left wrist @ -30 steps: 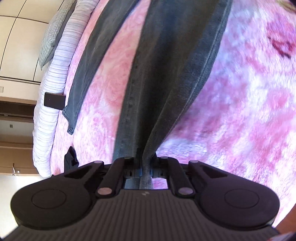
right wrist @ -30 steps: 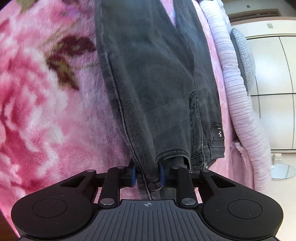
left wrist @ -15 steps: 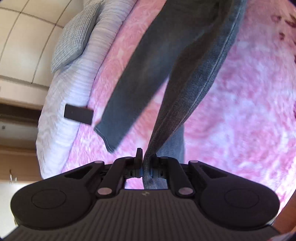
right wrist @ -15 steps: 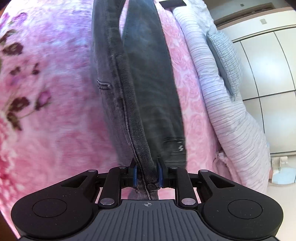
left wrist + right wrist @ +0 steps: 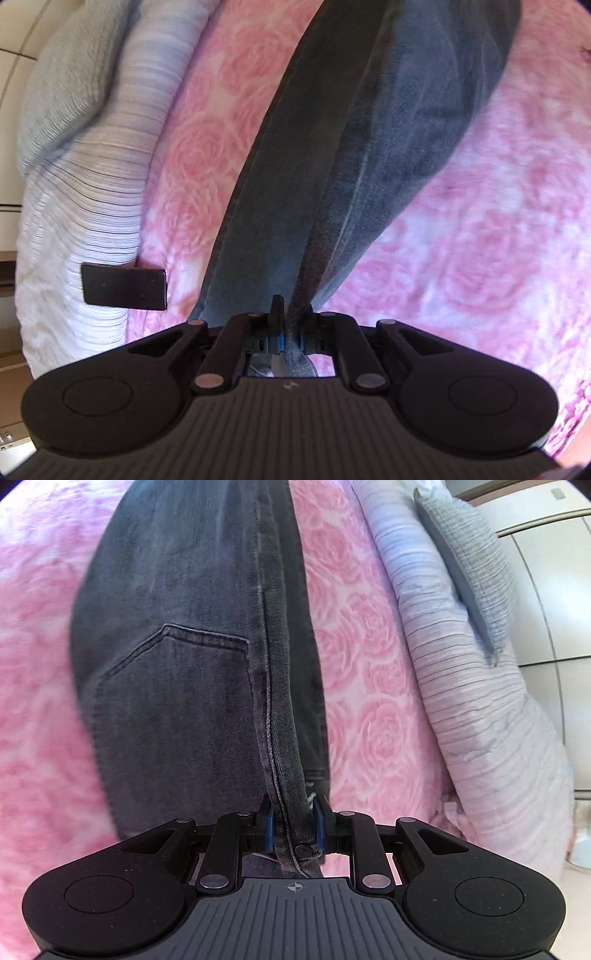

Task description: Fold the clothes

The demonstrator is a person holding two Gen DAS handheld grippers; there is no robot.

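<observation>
The left tongs (image 5: pixel 290 325) and right tongs (image 5: pixel 293 827) are each clamped on the dark jeans (image 5: pixel 184 646), which hang above the pink blanket (image 5: pixel 369 664), legs apparently doubled lengthwise. Judging by this, laying them down and folding crosswise remain.

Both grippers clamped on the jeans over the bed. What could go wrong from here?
1. The left gripper pinches only a thin edge of the jeans; it may slip out.
2. The hanging legs could sweep the black phone off the pink blanket.
3. The right gripper holds bunched, thick waistband; the fold may land uneven.
</observation>
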